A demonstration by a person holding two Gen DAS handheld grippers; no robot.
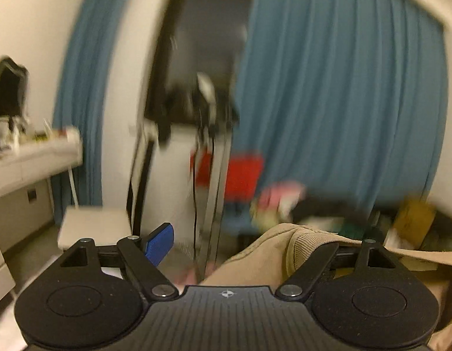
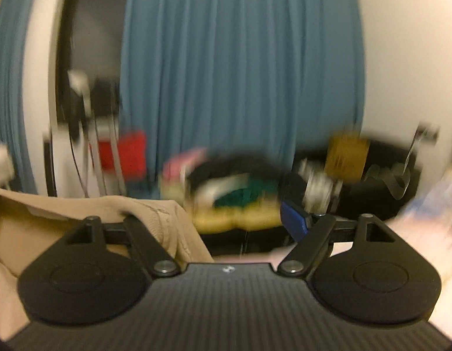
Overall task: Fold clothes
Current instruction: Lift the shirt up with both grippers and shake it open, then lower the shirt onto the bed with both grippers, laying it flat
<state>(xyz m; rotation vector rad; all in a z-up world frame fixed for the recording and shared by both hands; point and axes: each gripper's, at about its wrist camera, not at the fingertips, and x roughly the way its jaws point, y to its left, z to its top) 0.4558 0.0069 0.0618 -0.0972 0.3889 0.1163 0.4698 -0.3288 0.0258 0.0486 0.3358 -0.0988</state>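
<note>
Between the two grippers hangs a tan garment (image 1: pixel 263 257), and that is where all the action is. Left gripper (image 1: pixel 243 242) stands wide, one blue pad (image 1: pixel 160 244) bare on its left side, while the cloth drapes over and hides its right finger. Whether that finger is pinching fabric or merely wearing it, I cannot tell. Right gripper (image 2: pixel 214 219) mirrors it: jaws wide, blue pad (image 2: pixel 294 219) clear on the right, tan cloth bunched over the left finger. Both cameras look across at a blue curtain (image 2: pixel 240 73), with a blurred heap of coloured clothes (image 2: pixel 226 187) lying beyond, well apart from the tan piece. Everything is smeared with motion blur, so fine detail is lost. My read on progress: early days for this garment. It looks stretched between the hands rather than laid flat, and no clean fold shows. Laying it down and folding it are still to come, and the heap behind looks untouched.
</note>
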